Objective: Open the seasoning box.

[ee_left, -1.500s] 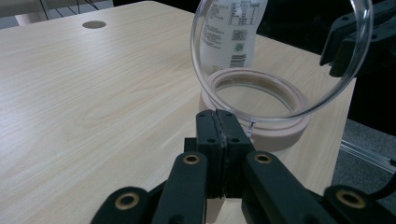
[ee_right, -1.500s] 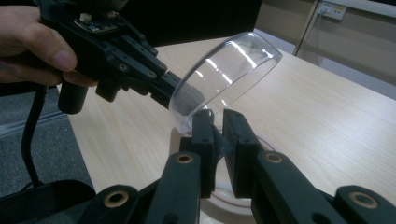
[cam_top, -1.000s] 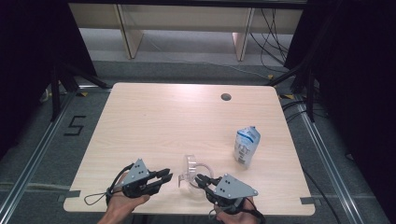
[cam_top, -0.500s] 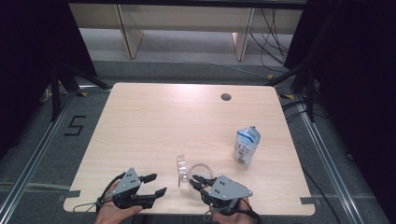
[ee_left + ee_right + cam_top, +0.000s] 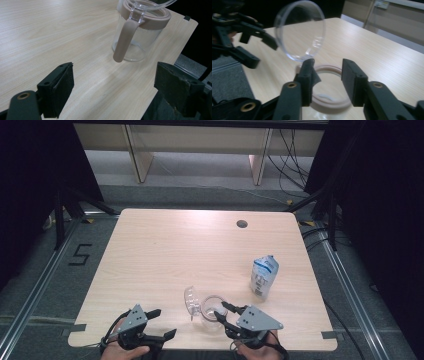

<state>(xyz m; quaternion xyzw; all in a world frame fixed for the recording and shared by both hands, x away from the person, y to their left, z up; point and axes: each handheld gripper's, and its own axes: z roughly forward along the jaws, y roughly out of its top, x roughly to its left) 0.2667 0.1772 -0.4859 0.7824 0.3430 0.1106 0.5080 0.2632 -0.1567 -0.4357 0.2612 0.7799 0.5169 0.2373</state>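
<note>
At table's near edge: jar (image 5: 212, 309), lid (image 5: 190, 301) up | right gripper (image 5: 223, 313) half-open over rim, jaws just opening, nearer | left gripper (image 5: 162, 322) wide, empty, jar to its right

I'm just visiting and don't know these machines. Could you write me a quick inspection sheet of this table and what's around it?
Surface: pale wooden table, with a round hole near its far edge.
Job's things: clear jar with a brownish rim and handle, upright near the front edge, its clear hinged lid flipped open.
Clutter: white and blue pouch standing to the jar's right.
Grippers: left gripper open, its jaws just opened, nothing between them; right gripper at the jar's rim, its jaws just opening, fingers apart.
Cables: dark cables on the floor behind the table.
Surroundings: grey floor, tape mark "5", wooden furniture legs.
</note>
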